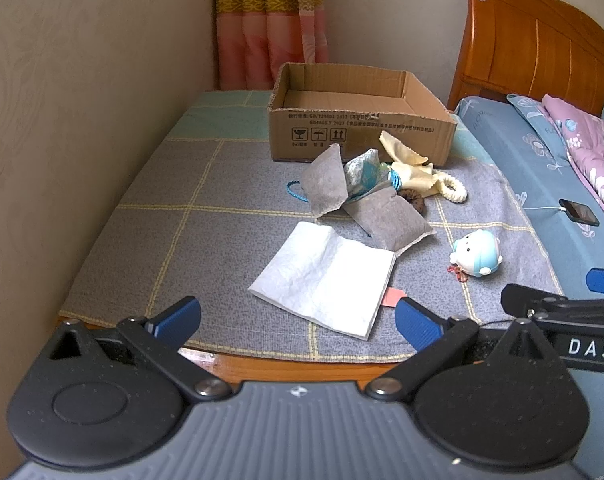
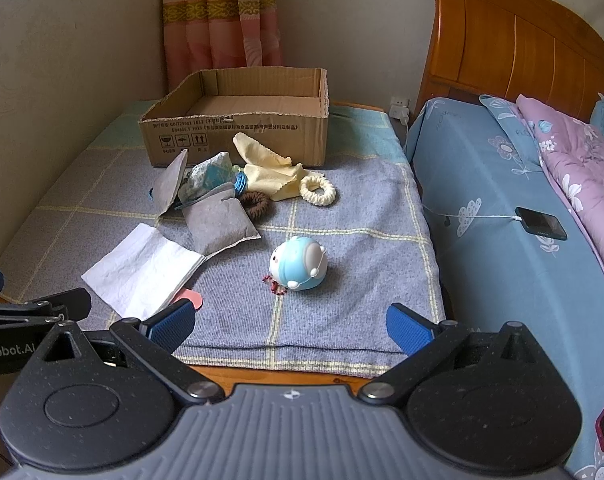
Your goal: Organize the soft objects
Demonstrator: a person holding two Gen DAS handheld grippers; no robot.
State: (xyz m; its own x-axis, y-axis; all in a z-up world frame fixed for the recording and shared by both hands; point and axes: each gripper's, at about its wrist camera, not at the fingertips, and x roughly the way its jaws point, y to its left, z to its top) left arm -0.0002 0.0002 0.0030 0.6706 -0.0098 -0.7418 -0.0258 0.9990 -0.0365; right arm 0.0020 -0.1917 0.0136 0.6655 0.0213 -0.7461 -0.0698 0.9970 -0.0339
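Both grippers, left gripper (image 1: 298, 322) and right gripper (image 2: 290, 326), hover fingers apart, empty, before the white tissue (image 1: 325, 278), blue toy (image 2: 300, 263) and cardboard box (image 2: 238, 120).

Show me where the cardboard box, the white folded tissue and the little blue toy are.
cardboard box (image 1: 361, 140), left wrist view, printed front wall.
white folded tissue (image 1: 325, 276), left wrist view, middle of its top sheet.
blue toy (image 2: 300, 263), right wrist view, rounded body.

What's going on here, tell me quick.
Nothing is being handled yet. The left gripper and right gripper are both open and empty at the near edge of the cloth-covered table. The cardboard box at the back looks empty. The soft things lie loose in front of it: grey pouches, yellow cloth, two hair ties, a white tissue and a blue plush toy.
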